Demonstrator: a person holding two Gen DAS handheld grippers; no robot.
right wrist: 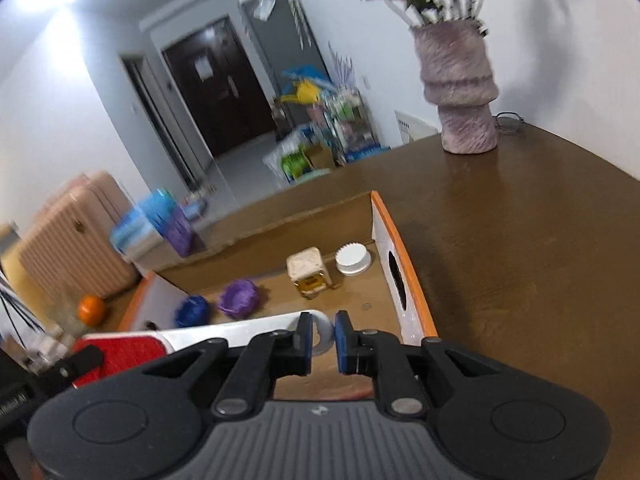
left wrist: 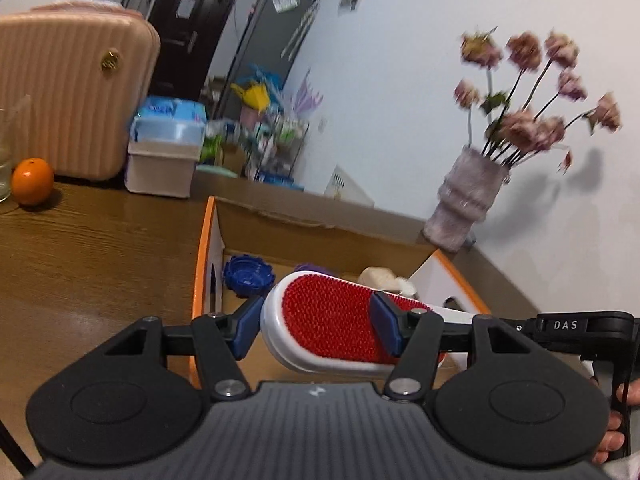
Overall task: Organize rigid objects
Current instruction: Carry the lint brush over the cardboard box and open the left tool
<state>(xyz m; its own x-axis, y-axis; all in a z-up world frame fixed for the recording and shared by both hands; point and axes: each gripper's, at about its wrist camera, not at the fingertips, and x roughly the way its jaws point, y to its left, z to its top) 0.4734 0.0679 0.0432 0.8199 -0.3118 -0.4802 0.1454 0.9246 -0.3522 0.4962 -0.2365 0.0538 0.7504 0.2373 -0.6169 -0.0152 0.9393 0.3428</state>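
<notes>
Brown surface (right wrist: pixel 520 240) is occupied by an open box (right wrist: pixel 404 256). Lint brush (left wrist: pixel 332 320) is clamped by left hand-held gripper (left wrist: pixel 316 322); its handle loop is pinched by right hand-held gripper (right wrist: pixel 323 340).

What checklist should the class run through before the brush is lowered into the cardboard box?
1. Left claw grips the brush head across its width: ok.
2. Right claw pinches the handle loop: ok.
3. Brush is above the cardboard box opening: ok.
4. Free floor inside the box: bare cardboard shows in front of the blue lid, purple lid, small bottle and white cap: ok.
5. Whether the whole brush fits that bare patch: cannot tell.
6. Vase stands clear of the box: ok.
</notes>
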